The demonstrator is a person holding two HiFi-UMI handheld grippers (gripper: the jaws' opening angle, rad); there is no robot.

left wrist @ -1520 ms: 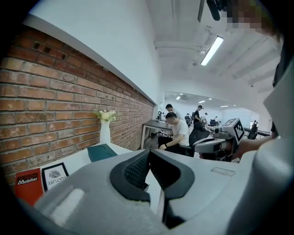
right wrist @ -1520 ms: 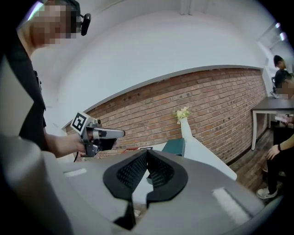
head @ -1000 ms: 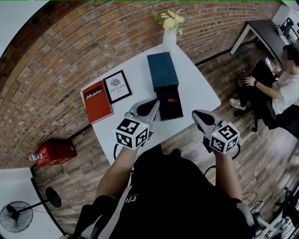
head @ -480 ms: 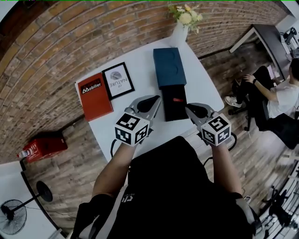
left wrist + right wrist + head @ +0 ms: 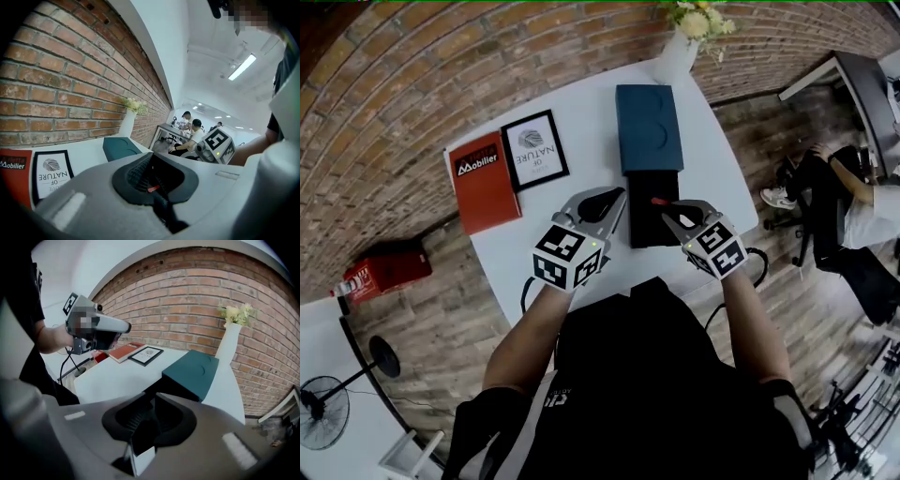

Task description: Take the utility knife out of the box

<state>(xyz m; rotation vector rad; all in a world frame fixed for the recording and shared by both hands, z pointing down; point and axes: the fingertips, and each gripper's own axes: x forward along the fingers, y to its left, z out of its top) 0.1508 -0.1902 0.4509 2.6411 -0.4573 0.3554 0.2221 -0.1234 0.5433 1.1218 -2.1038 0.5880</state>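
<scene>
On the white table [image 5: 581,122] lies a teal box [image 5: 649,127], its black inner tray [image 5: 647,225] slid out toward me. In the tray lies the utility knife, of which only a red-orange part [image 5: 660,201] shows. My right gripper [image 5: 672,210] hovers over the tray by that red part; its jaws have just been opening and nothing is between them. In the right gripper view the right gripper [image 5: 150,423] points at the tray [image 5: 157,389] and the teal box [image 5: 194,371]. The left gripper [image 5: 610,199] is shut at the tray's left edge.
A red book [image 5: 484,181] and a framed print [image 5: 534,148] lie at the table's left. A white vase of flowers [image 5: 680,56] stands behind the box. A seated person [image 5: 862,211] is at the right. On the floor stand a red box [image 5: 380,272] and a fan [image 5: 323,436].
Both grippers have come down toward the black tray. The right one swung left over the tray's near end and its jaws parted. The left one edged up to the tray's left side.
</scene>
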